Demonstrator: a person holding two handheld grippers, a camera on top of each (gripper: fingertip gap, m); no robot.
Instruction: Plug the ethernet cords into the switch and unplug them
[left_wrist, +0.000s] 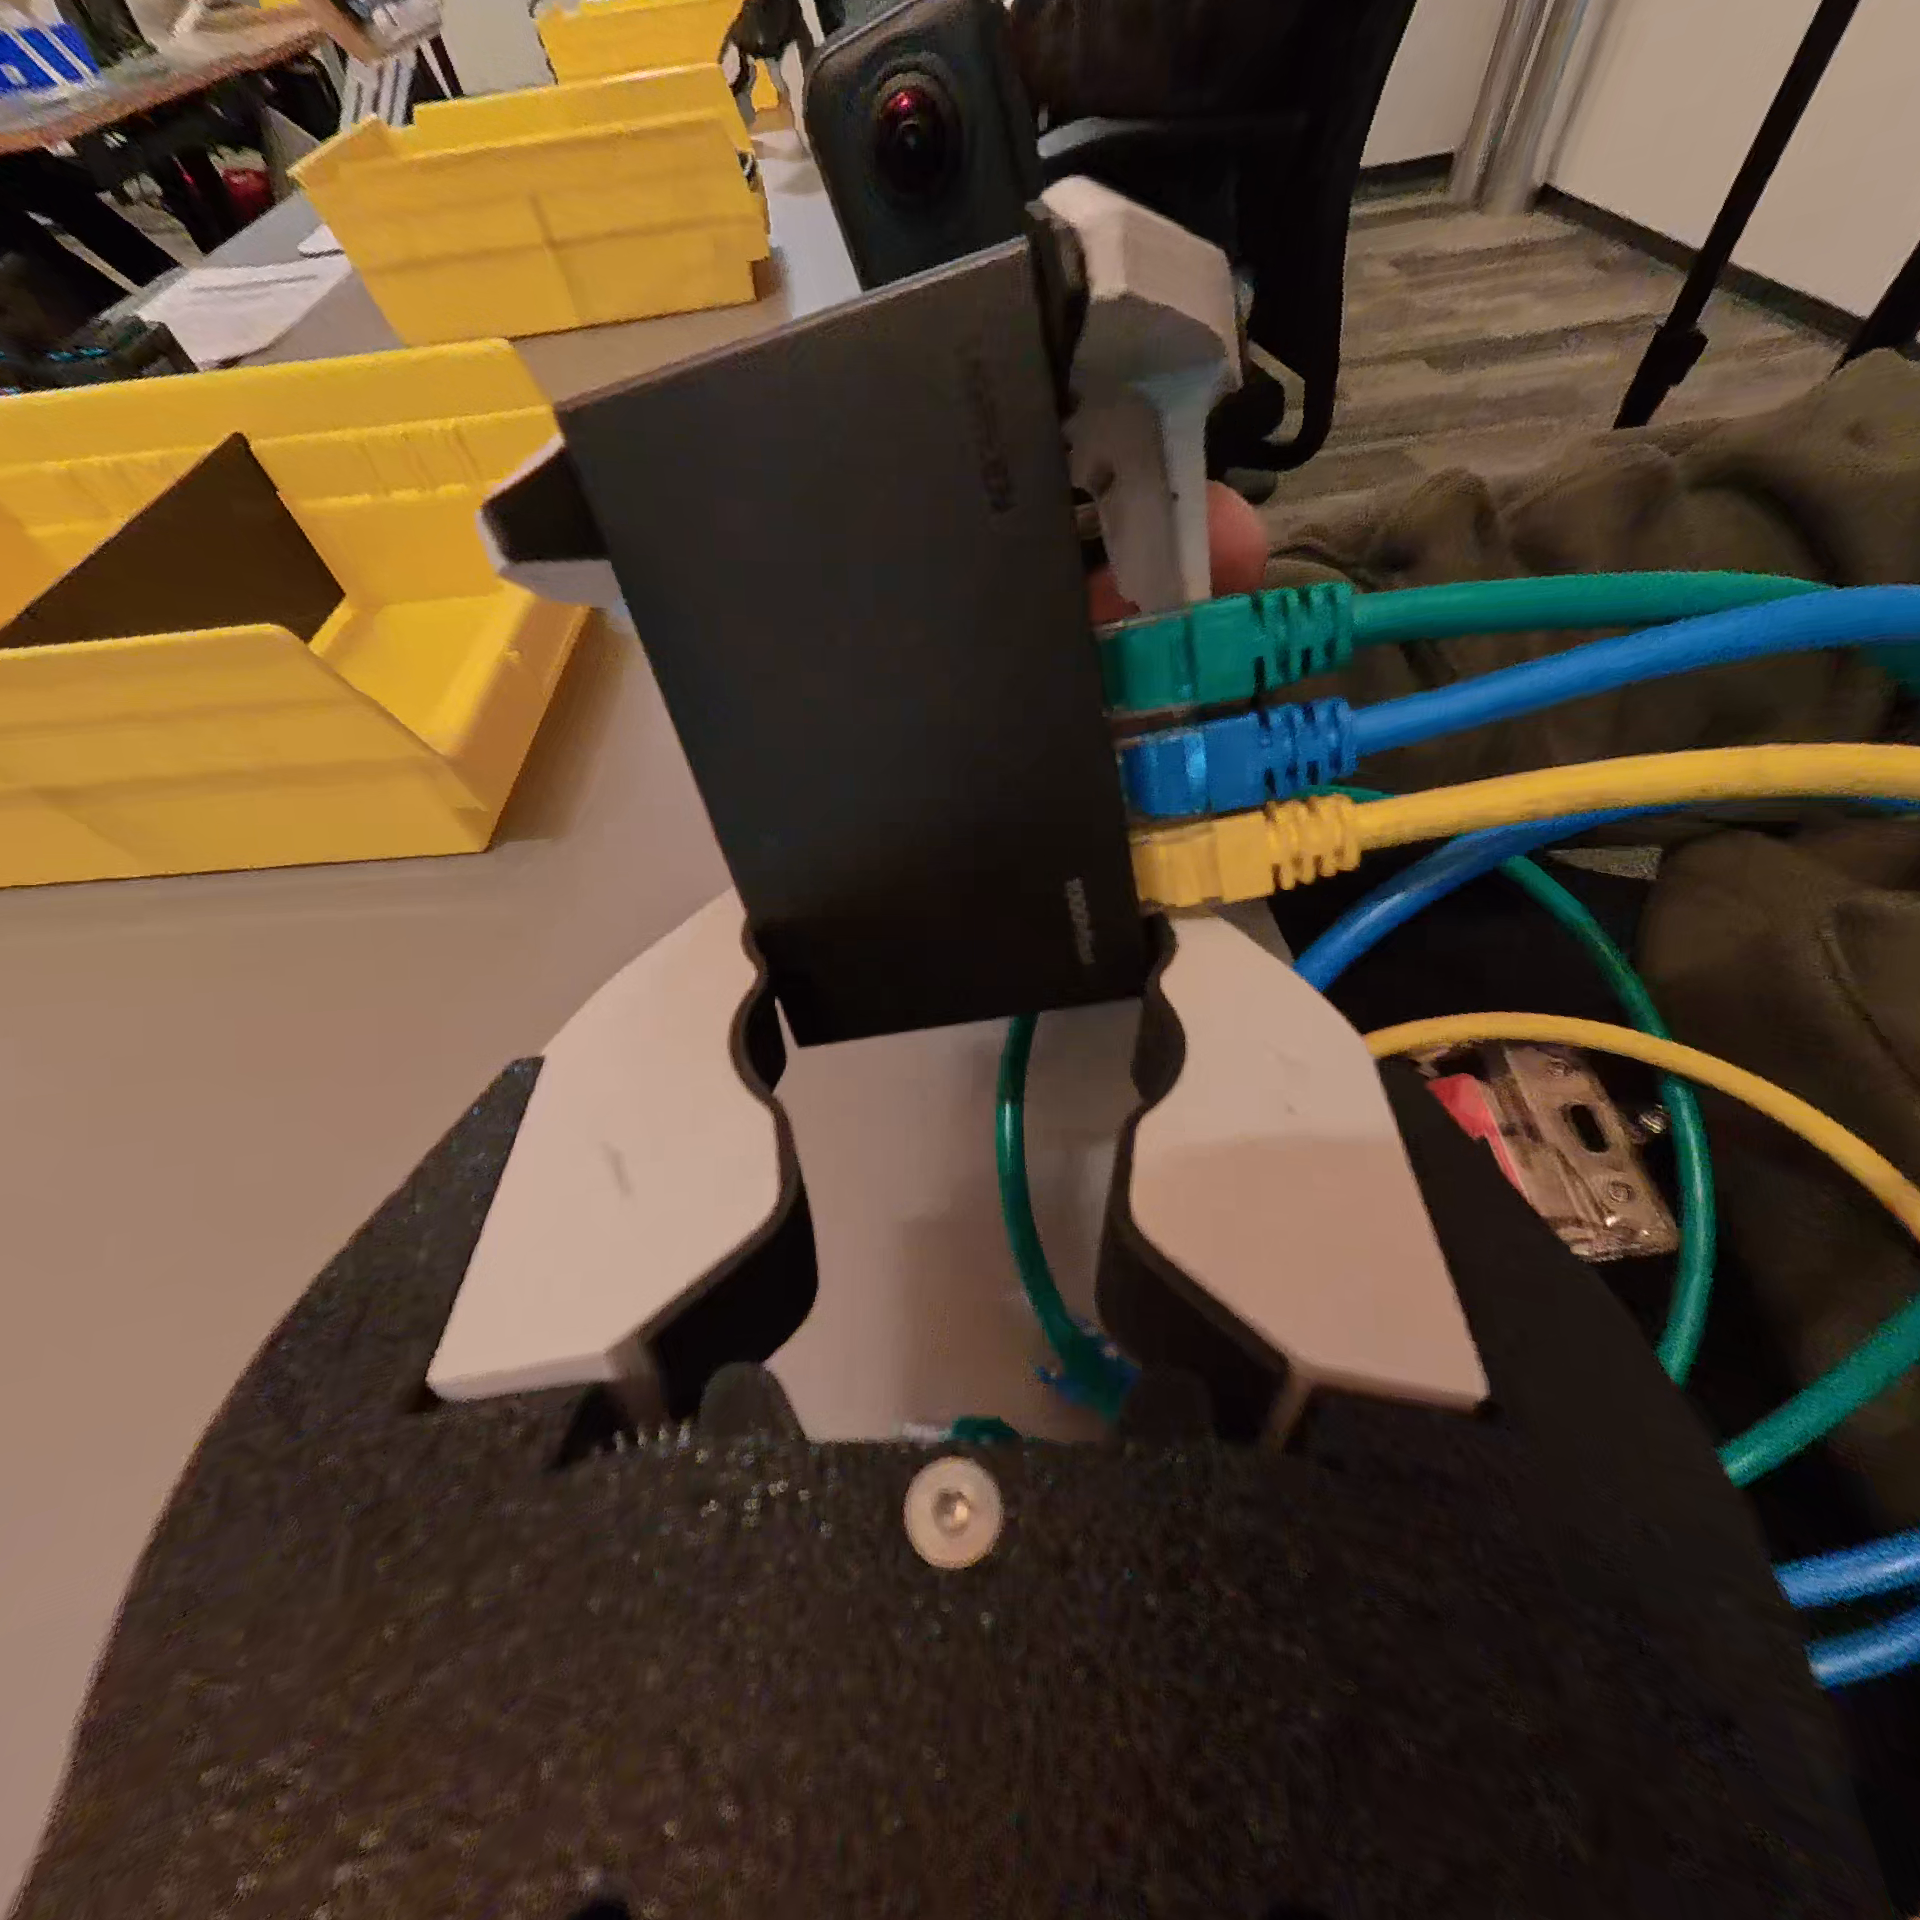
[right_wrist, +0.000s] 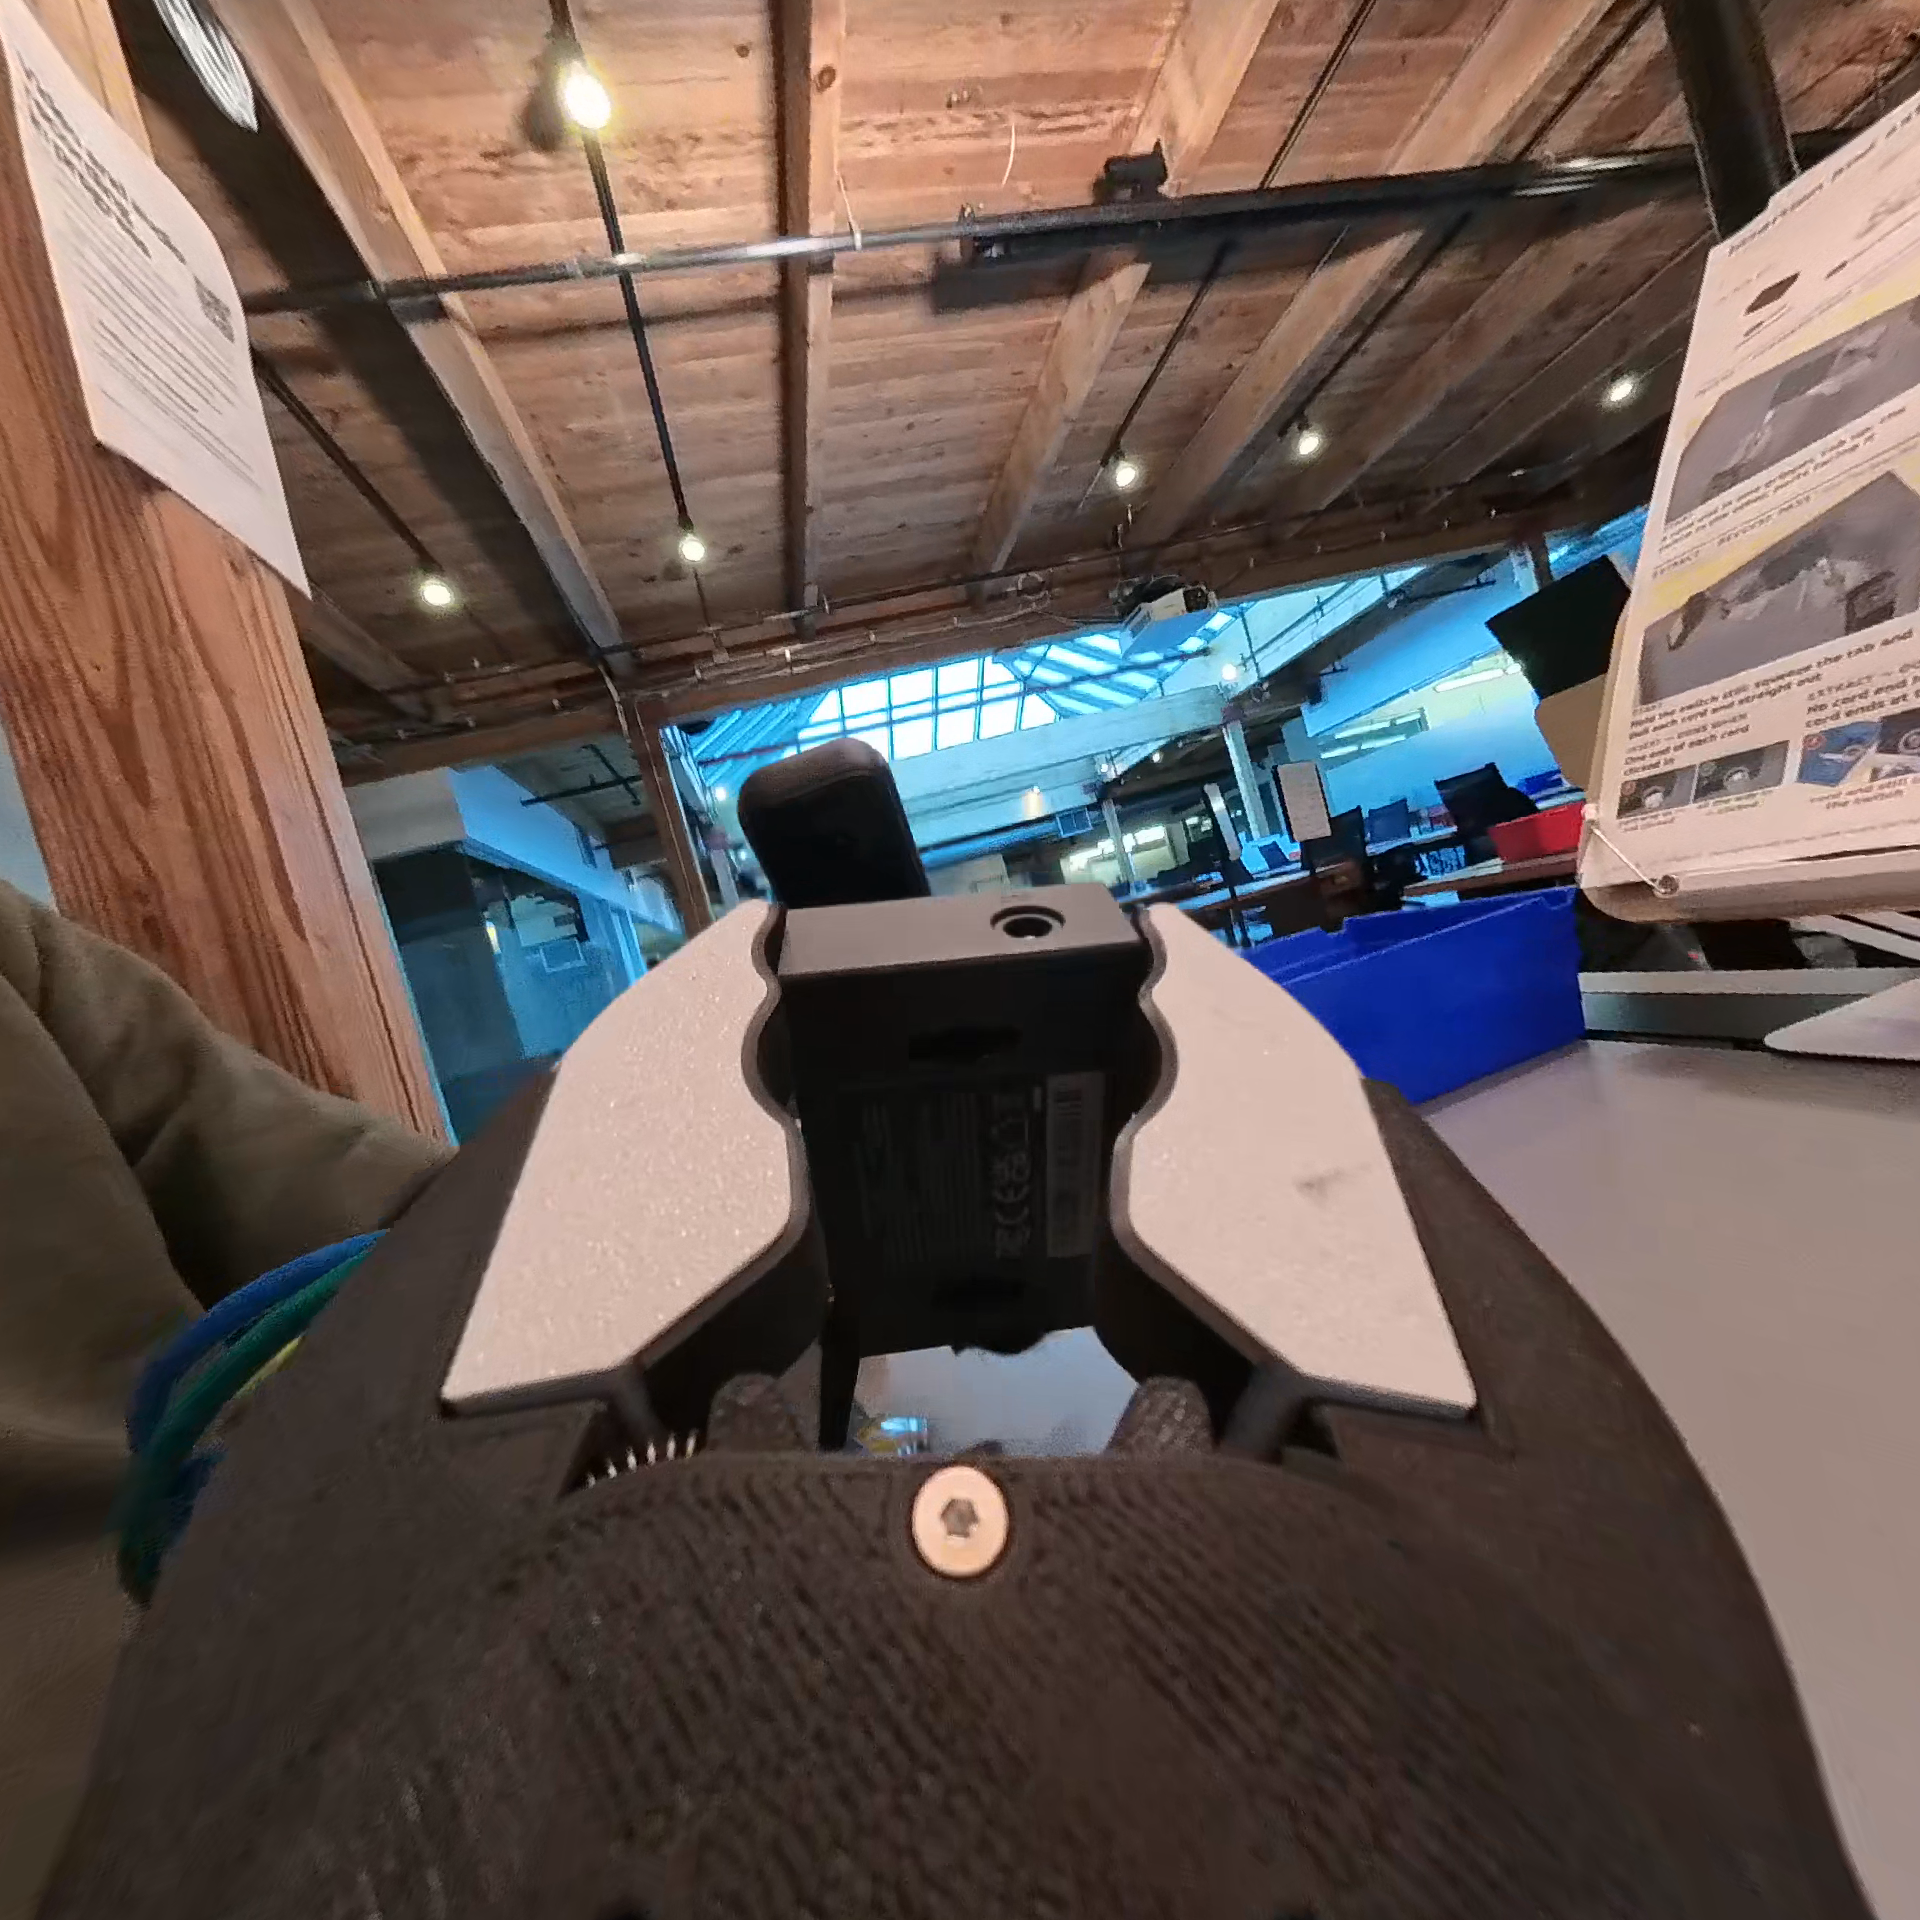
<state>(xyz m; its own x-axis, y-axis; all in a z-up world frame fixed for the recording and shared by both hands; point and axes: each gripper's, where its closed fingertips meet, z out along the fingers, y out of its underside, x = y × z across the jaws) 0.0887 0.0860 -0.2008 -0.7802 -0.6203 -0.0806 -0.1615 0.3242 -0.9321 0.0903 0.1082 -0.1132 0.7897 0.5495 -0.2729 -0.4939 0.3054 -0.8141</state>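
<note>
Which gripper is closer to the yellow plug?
Left. The left gripper clamps the switch right beside the yellow plug; the right gripper clamps its far end, beyond the green plug.

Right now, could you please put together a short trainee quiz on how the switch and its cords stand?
1. True or false: both grippers clamp the black switch.
2. Which cord sits between the other two plugged in? A. green cord B. blue cord C. yellow cord
3. Fill in: the bins on the table are coloured ____.

Key
1. True: the left gripper holds one end, the right gripper the other.
2. B.
3. Yellow, as the yellow bins show.
</note>
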